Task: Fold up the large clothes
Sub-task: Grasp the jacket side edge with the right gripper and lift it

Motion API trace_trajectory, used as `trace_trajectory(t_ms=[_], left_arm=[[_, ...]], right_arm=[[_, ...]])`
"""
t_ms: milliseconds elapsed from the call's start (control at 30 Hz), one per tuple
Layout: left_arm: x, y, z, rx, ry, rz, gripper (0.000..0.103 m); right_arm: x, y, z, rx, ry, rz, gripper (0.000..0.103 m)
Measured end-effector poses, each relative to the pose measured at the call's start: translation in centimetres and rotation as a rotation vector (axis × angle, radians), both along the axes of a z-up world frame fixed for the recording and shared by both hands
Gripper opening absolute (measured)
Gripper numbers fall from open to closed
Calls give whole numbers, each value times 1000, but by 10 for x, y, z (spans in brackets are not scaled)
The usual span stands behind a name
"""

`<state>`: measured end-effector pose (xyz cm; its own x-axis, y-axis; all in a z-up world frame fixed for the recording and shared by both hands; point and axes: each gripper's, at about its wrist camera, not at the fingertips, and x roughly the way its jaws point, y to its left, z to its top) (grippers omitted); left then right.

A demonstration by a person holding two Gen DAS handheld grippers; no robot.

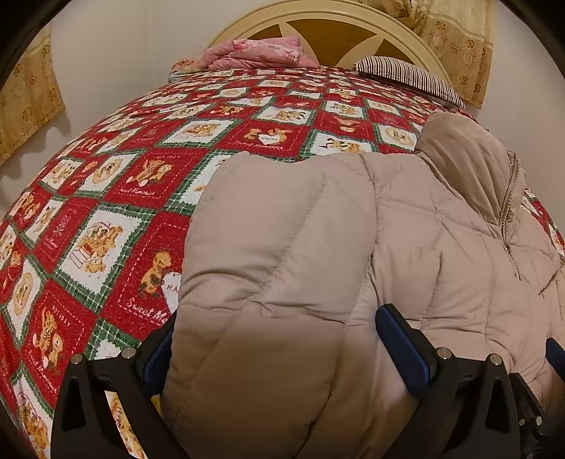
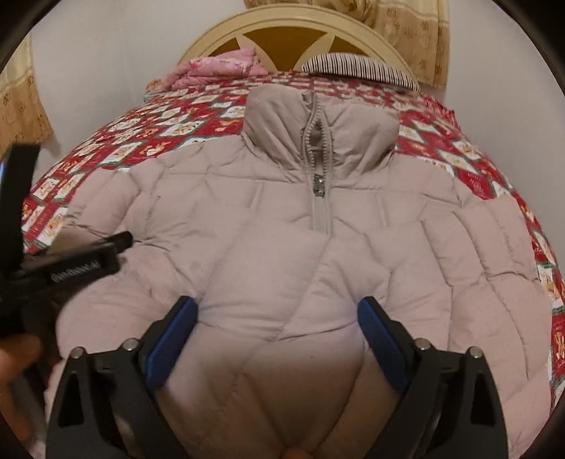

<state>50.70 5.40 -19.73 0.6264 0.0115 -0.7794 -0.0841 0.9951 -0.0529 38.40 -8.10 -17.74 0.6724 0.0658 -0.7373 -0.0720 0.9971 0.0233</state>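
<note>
A beige quilted puffer jacket (image 2: 282, 219) lies front up on the bed, collar toward the headboard, zipper (image 2: 319, 176) closed. In the left wrist view the jacket (image 1: 423, 229) fills the right half, with a puffy sleeve or side fold (image 1: 268, 268) bulging between the jaws. My left gripper (image 1: 275, 335) is wide open around that fold. My right gripper (image 2: 277, 325) is wide open around the jacket's lower middle. The left gripper's body (image 2: 53, 268) shows at the left of the right wrist view.
A red, white and green bear-print quilt (image 1: 116, 197) covers the bed. At its head lie a pink folded blanket (image 1: 254, 53) and a striped pillow (image 1: 406, 74), before a cream headboard (image 1: 317, 21). Yellow curtains (image 1: 24, 106) hang on both sides.
</note>
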Motion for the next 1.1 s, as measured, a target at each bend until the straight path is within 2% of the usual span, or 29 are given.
trace_trajectory(t_ms=[200, 267, 333, 467, 567, 667, 700, 733, 767, 833, 900, 1000, 1100], left_arm=[[-11, -6, 15, 47, 4, 16, 102], [-23, -10, 34, 63, -42, 5, 102], [-37, -18, 60, 56, -132, -8, 102], [-38, -50, 83, 57, -198, -95, 102], [-29, -72, 66, 68, -182, -159, 102], [-16, -76, 24, 58, -75, -176, 102], [-12, -73, 14, 38, -50, -178, 102], [-13, -68, 13, 10, -62, -177, 102], [-14, -65, 14, -16, -76, -172, 102], [-16, -65, 13, -8, -87, -167, 102], [-17, -66, 14, 0, -94, -162, 102], [-17, -64, 14, -17, -97, -161, 102], [-19, -62, 14, -36, -100, -159, 102]], right_arm=[[0, -1, -5, 9, 9, -5, 99], [1, 0, -5, 14, 9, -6, 99], [1, 2, -5, 18, 8, -6, 100], [2, 3, -6, 24, 8, -5, 100], [2, 1, -5, 30, 9, -3, 100], [-1, -10, 2, 80, 12, 16, 98], [-4, -18, 8, 107, 16, 12, 91], [-7, -26, 14, 140, 9, 9, 85], [-8, -37, 24, 192, -9, 10, 85], [-1, -53, 44, 211, -44, 1, 85], [21, -70, 63, 207, -75, -40, 85], [78, -97, 87, 181, -107, -138, 85], [135, -111, 93, 149, -62, -198, 85]])
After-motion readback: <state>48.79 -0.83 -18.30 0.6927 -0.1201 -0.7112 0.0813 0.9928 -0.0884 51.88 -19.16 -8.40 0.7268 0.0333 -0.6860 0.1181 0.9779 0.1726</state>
